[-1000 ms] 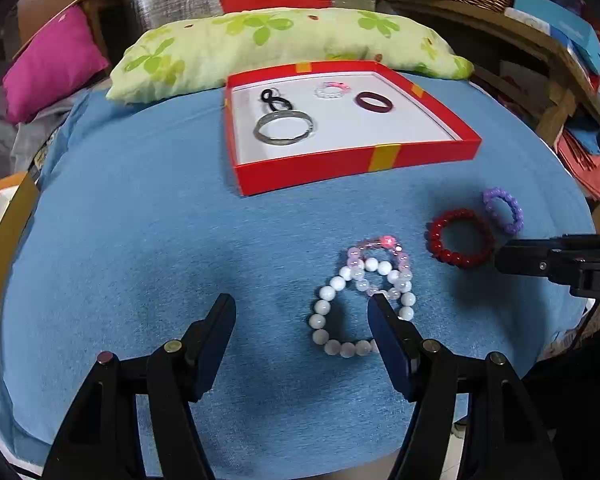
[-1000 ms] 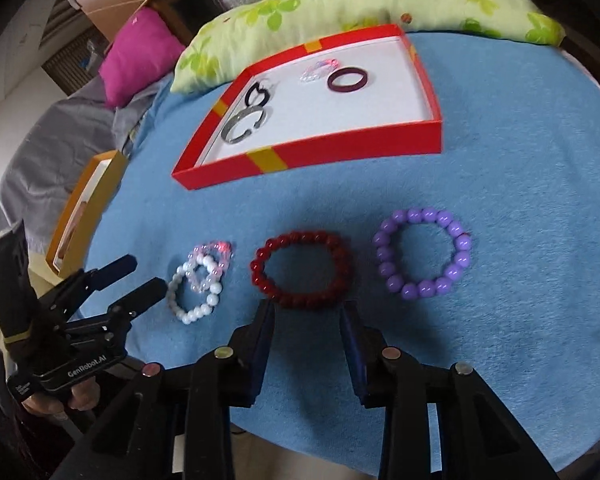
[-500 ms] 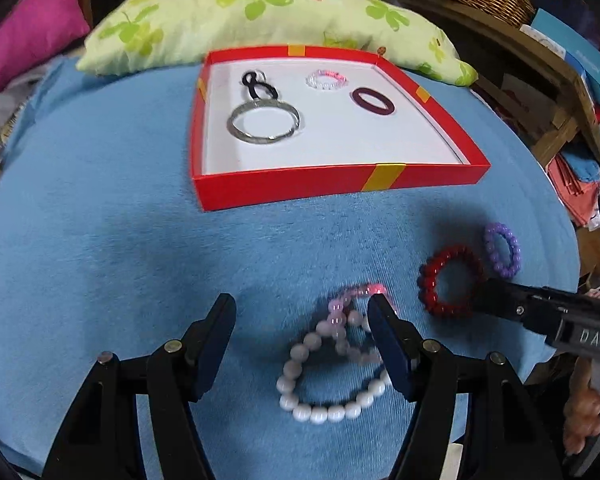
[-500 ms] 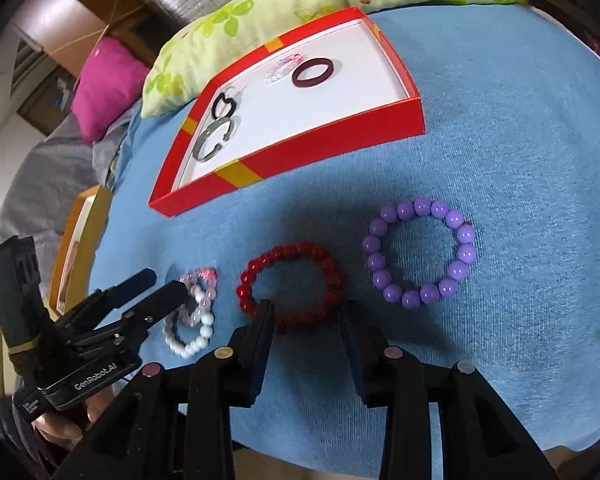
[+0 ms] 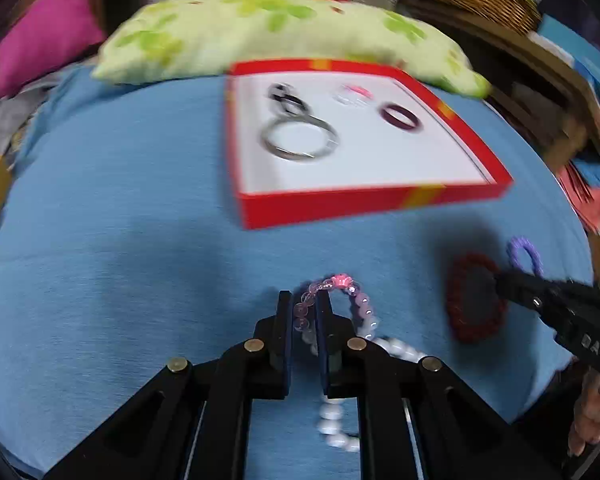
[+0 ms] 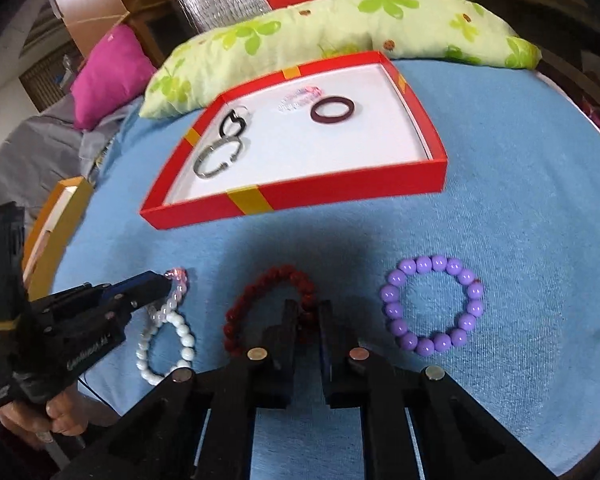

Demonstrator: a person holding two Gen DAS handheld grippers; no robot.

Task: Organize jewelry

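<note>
Left wrist view shows the left tool (image 5: 304, 312) with its jaws just closed onto the pink bead bracelet (image 5: 342, 292), pinching the strand's left side between the pads; a white bead bracelet (image 5: 396, 346) lies tangled against it, trailing back under the tool. From the right wrist view, the right tool (image 6: 308, 312) has likewise just closed, clamped on the near arc of the dark red bead bracelet (image 6: 260, 292), which lies on the blue cloth (image 6: 520, 200) near its front edge, between the pink-and-white pair and the purple bead bracelet (image 6: 432, 304) that lies free to the right. Behind them sits the red tray (image 6: 300, 196), already holding a silver bangle (image 6: 216, 158), a black piece (image 6: 232, 122), a clear pink bracelet (image 6: 300, 98) and a maroon ring bangle (image 6: 332, 110). These strung bracelets are likely light and floppy, their round beads slick, so a pinch across the strand between two beads should hold best. Lifting the pink one may drag the white one along.
</note>
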